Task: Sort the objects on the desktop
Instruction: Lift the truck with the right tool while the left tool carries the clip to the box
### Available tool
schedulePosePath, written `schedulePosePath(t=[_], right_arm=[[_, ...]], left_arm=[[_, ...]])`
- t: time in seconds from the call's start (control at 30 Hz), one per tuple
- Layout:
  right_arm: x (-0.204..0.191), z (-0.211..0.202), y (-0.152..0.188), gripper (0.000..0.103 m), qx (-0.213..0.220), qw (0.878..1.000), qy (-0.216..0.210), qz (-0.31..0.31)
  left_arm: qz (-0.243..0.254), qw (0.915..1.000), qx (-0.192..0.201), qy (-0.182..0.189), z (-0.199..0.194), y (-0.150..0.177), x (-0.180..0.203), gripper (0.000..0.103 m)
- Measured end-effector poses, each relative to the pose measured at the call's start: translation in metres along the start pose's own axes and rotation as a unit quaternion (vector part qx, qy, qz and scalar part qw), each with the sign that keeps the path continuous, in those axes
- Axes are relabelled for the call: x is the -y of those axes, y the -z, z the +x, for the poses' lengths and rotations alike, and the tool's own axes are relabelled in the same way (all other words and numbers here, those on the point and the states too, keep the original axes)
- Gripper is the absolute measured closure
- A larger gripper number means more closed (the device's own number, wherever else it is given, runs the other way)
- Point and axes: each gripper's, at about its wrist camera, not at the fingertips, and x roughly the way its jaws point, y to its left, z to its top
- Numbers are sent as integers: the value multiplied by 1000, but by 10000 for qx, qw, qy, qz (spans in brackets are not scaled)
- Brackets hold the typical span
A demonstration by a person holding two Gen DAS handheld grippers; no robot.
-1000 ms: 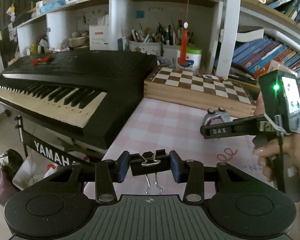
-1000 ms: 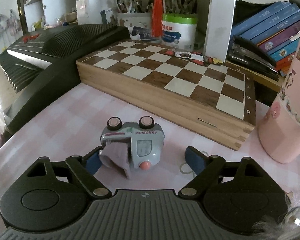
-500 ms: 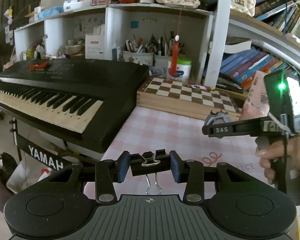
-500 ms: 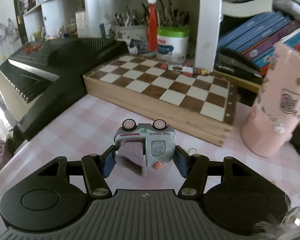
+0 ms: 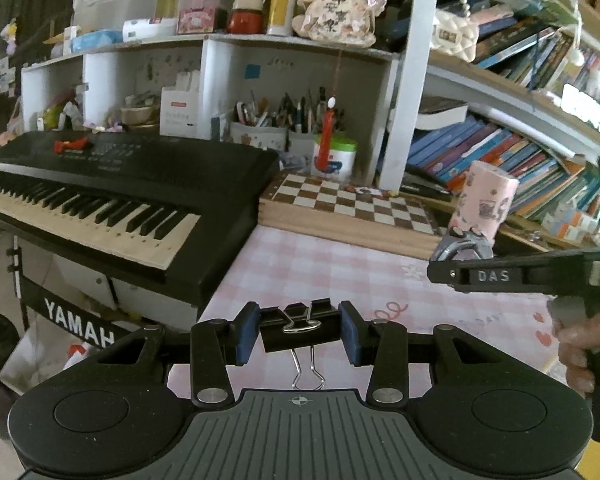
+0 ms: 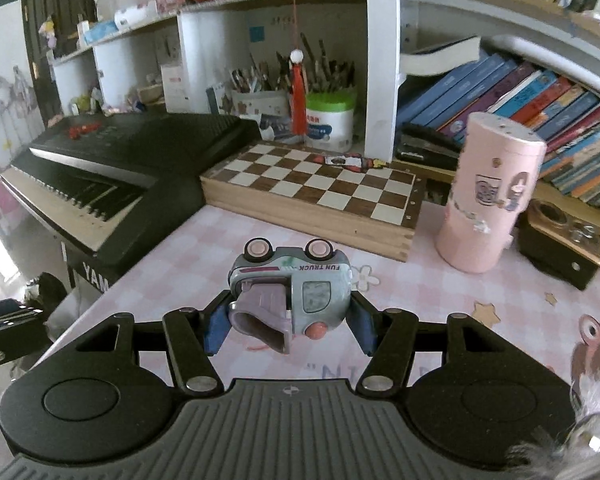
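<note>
My left gripper point(image 5: 299, 330) is shut on a black binder clip point(image 5: 300, 326), held above the pink checked desk point(image 5: 320, 264); its wire handles hang down. My right gripper point(image 6: 290, 322) is shut on a grey-green toy truck point(image 6: 296, 286), upside down with its pink wheels up, lifted above the desk. In the left wrist view the right gripper shows at the right edge, with the toy truck point(image 5: 462, 246) at its tip.
A black Yamaha keyboard point(image 5: 112, 184) fills the left. A wooden chessboard box point(image 6: 312, 192) lies at the back of the desk. A pink cylinder tin point(image 6: 490, 200) stands at the right. Shelves with pen pots and books rise behind.
My right gripper closed on the toy truck and lifted it off the desk. Both grippers rose and drew back; the left keeps the binder clip.
</note>
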Motion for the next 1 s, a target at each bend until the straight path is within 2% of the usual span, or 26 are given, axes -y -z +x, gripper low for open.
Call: schedulePosePath(t=[0.23,0.37,0.6,1.0], right_arm=[[-20,-48,16,45,158,9998,30,113],[-31,-73,26,45,234,9996,91,142],[-55,-116,56,45,176,9994,236,195],[-101,-172,127,45,-139,9968,510,594]], left_arm=[[19,9990,144,412,-30,4,-5,62],[187,9976,197,644,-47,8,-6,62],[347,9945,-14,990,-77,24,-15,62],[530,9914,-181,1179,-128,59,-36,62]])
